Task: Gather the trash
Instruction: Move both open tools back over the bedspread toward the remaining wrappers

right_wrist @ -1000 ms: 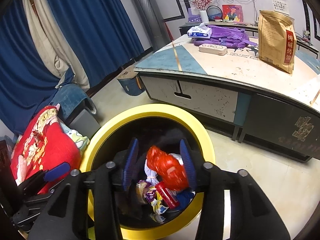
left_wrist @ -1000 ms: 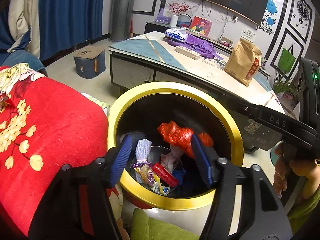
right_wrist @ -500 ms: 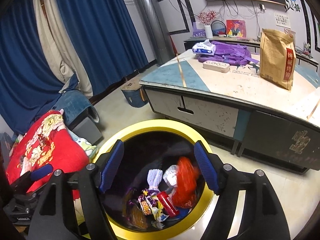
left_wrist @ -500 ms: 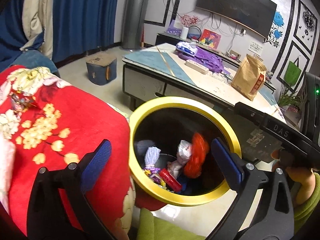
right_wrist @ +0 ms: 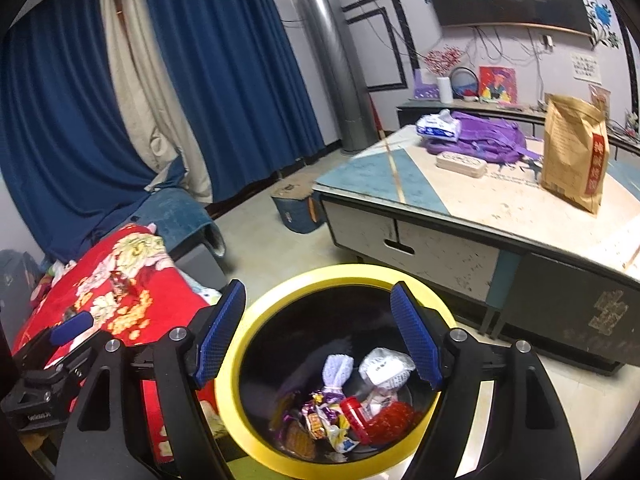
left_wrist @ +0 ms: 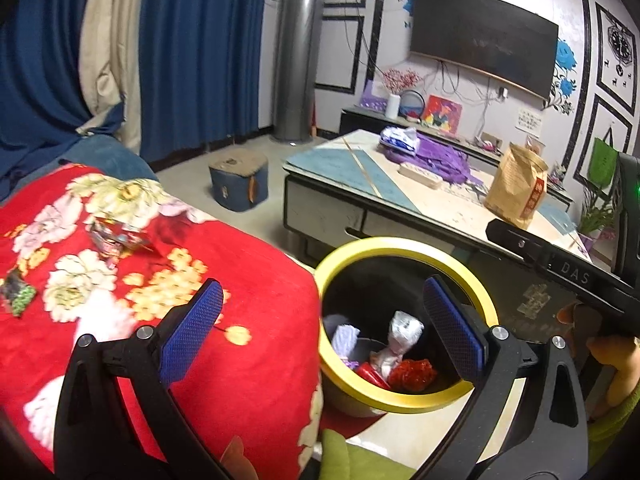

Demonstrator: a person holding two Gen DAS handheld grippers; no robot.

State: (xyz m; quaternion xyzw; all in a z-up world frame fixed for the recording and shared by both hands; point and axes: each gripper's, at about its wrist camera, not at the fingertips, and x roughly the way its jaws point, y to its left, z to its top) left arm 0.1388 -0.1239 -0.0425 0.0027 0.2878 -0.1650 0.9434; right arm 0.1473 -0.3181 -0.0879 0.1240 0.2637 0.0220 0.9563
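Yellow plastic forms the rim of the round trash bin (right_wrist: 256, 322), which is taken here as the landmark. Inside it, at the bottom, a red crumpled bag (right_wrist: 394, 420) is seen lying beside a red bottle (right_wrist: 354, 416), white wrapped bundles (right_wrist: 384, 368) and loose candy wrappers (right_wrist: 324, 424).

The right tool (right_wrist: 320, 340) is held above the bin, tilted down toward its mouth; its blue-padded jaws are spread fairly wide and nothing is gripped between them. The left tool (left_wrist: 324, 332) is held above the bin's left edge, also angled downward, with its jaws spread as wide as they go and empty; one pad is seen over the red floral blanket (left_wrist: 120, 280), the other over the bin's opening. In the left wrist view the right tool's black body is seen crossing above the bin on its right side, with the fingers of the person's hand (left_wrist: 616, 360) wrapped under the handle.

To the left of the bin, on the blanket, a crumpled wrapper (left_wrist: 116, 236) and a small dark packet (left_wrist: 18, 292) are seen lying. Behind the bin stands the desk (right_wrist: 500, 208), on which a brown paper bag (right_wrist: 576, 156) and a purple cloth (right_wrist: 484, 136) are placed.
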